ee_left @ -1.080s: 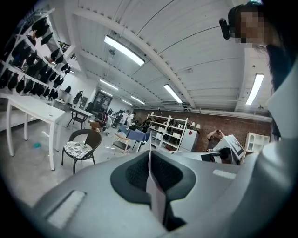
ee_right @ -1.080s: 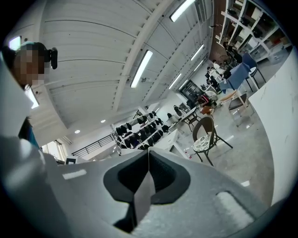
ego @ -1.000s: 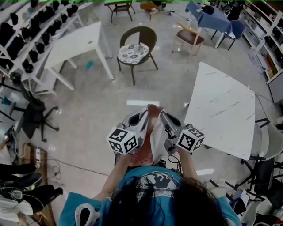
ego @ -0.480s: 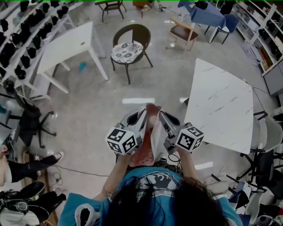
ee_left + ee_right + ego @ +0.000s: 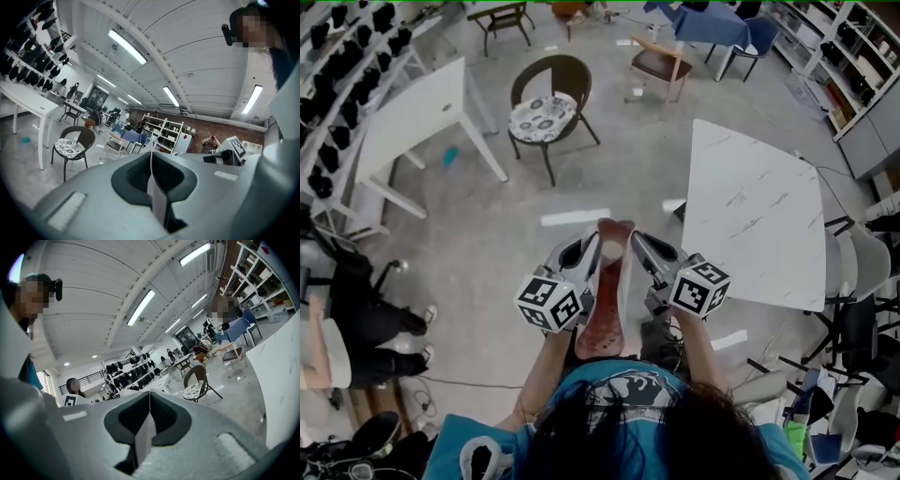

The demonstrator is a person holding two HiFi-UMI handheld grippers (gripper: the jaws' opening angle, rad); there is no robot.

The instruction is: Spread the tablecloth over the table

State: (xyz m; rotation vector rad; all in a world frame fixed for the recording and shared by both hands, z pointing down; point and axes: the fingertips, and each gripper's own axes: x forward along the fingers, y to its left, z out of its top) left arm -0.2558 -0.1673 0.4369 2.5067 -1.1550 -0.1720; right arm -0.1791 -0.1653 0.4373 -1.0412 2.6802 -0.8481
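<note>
**Clerk:** Entry one, your grippers?

**Checker:** Your left gripper [image 5: 589, 246] and right gripper [image 5: 637, 244] are side by side before your chest, tips nearly meeting. The jaws of each are closed tight on a thin fold of the tablecloth [image 5: 606, 300].

**Clerk:** The cloth itself?

**Checker:** Reddish and white, bunched. It hangs between your two grippers in front of your body, apart from the table.

**Clerk:** Entry two, edges?

**Checker:** A white marble-pattern table [image 5: 755, 220] stands to your right. Its near edge passes close to your right gripper's marker cube [image 5: 700, 287].

**Clerk:** Entry three, room to move?

**Checker:** Grey floor [image 5: 516, 244] lies open ahead and to your left. A round-backed chair [image 5: 546, 108] with a patterned cushion is well ahead, with a second white table [image 5: 412, 117] left of it. A wooden chair [image 5: 659, 64] and a blue-covered table [image 5: 694, 17] are at the far end. There is shelving [image 5: 337, 56] with dark items along the left wall, and a person [image 5: 342, 328] at the left edge.
</note>
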